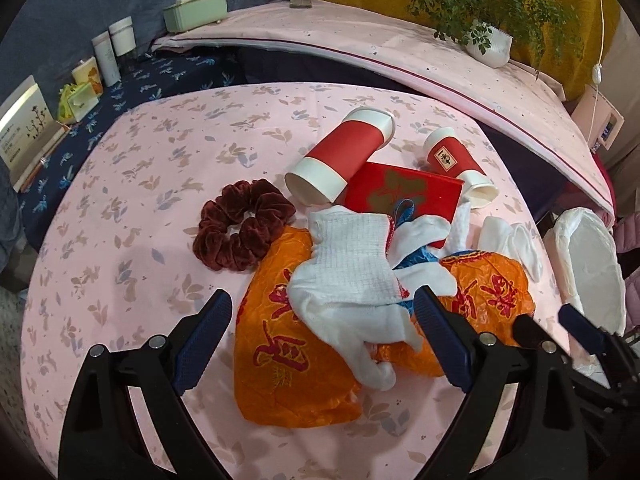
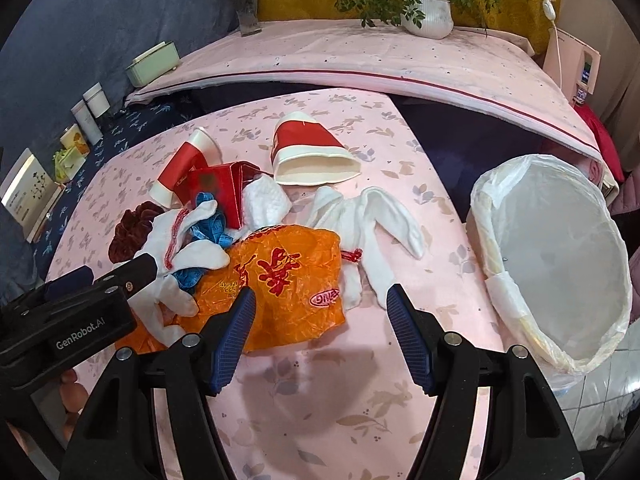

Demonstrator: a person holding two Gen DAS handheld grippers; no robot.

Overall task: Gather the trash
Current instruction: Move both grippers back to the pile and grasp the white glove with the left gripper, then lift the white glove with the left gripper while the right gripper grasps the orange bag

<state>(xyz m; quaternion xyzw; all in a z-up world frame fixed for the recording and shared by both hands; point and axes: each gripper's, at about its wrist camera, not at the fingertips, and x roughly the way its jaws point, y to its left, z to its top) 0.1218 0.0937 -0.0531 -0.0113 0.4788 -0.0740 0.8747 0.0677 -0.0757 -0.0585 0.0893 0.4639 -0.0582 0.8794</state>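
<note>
White-lined bin (image 2: 560, 240) fully visible rightward only, perhaps empty

A home, most likely a bedroom or living corner. A table (image 2: 360, 420) under a pink leaf-print cloth stands before a ledge draped in pink fabric, with a potted fern (image 2: 428, 16) at 12 o'clock and a flower vase (image 2: 247, 8) at 11. At 9 o'clock sit toiletry jars (image 1: 116, 44), a tissue box (image 1: 196, 10) and a card (image 1: 24, 128).

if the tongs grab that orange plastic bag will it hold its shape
Probably not: the orange plastic bag lies crumpled and flat, so it should sag. Its glossy film may slip. It looks light, and may drag the white glove lying on it.
</note>
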